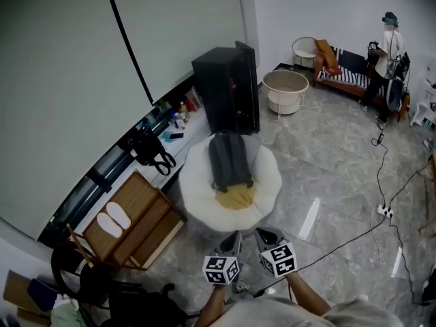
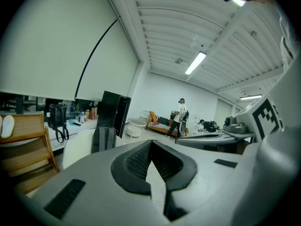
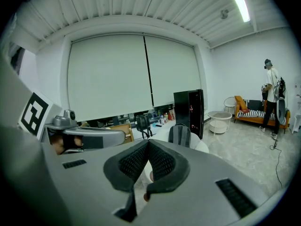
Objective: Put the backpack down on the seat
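A grey backpack (image 1: 229,160) lies on the round white seat (image 1: 197,182), its lower end on a yellow cushion (image 1: 236,197). The backpack also shows upright in the left gripper view (image 2: 103,139) and in the right gripper view (image 3: 179,135). Both grippers hang side by side near the bottom of the head view, short of the seat and apart from the backpack. My left gripper (image 1: 231,240) is shut with nothing in it. My right gripper (image 1: 266,237) is shut and empty too.
A black cabinet (image 1: 228,88) stands behind the seat. A wooden rack (image 1: 136,220) with white slippers is at the left, a black bag (image 1: 148,148) on the sill above it. A person (image 1: 385,56) stands by a sofa far right. Cables (image 1: 381,210) cross the floor.
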Demonstrator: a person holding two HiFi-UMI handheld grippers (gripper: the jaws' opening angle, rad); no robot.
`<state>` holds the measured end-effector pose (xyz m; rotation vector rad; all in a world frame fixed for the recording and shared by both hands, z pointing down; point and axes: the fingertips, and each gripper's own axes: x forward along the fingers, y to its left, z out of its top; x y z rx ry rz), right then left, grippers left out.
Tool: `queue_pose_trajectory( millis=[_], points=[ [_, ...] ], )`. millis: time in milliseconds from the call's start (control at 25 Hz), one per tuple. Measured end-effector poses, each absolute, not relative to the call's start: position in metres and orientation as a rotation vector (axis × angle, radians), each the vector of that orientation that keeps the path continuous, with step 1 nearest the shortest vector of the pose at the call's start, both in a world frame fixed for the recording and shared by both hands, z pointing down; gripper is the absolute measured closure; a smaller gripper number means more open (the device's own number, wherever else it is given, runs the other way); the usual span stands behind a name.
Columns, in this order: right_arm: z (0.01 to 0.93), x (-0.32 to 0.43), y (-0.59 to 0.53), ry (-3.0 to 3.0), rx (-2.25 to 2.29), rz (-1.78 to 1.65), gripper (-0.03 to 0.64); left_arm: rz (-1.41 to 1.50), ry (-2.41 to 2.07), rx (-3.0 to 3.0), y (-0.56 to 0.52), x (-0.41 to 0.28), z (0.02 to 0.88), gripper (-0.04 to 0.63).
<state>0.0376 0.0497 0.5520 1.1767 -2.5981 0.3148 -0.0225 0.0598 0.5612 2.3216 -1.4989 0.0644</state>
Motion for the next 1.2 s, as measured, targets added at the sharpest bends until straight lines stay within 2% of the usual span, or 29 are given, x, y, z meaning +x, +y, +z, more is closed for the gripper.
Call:
queue_pose_trajectory(
  millis=[400, 1200],
  points=[
    [0.553, 0.080, 0.078, -2.601, 1.166, 0.316, 0.589, 0.051, -1.512, 2.316, 0.094, 0.019, 0.559, 0.565],
    [0.544, 0.097, 0.097, -2.632, 1.167, 0.281, 0.589, 0.018, -1.550, 2.298, 0.109, 0.028, 0.555, 0.565]
  ],
)
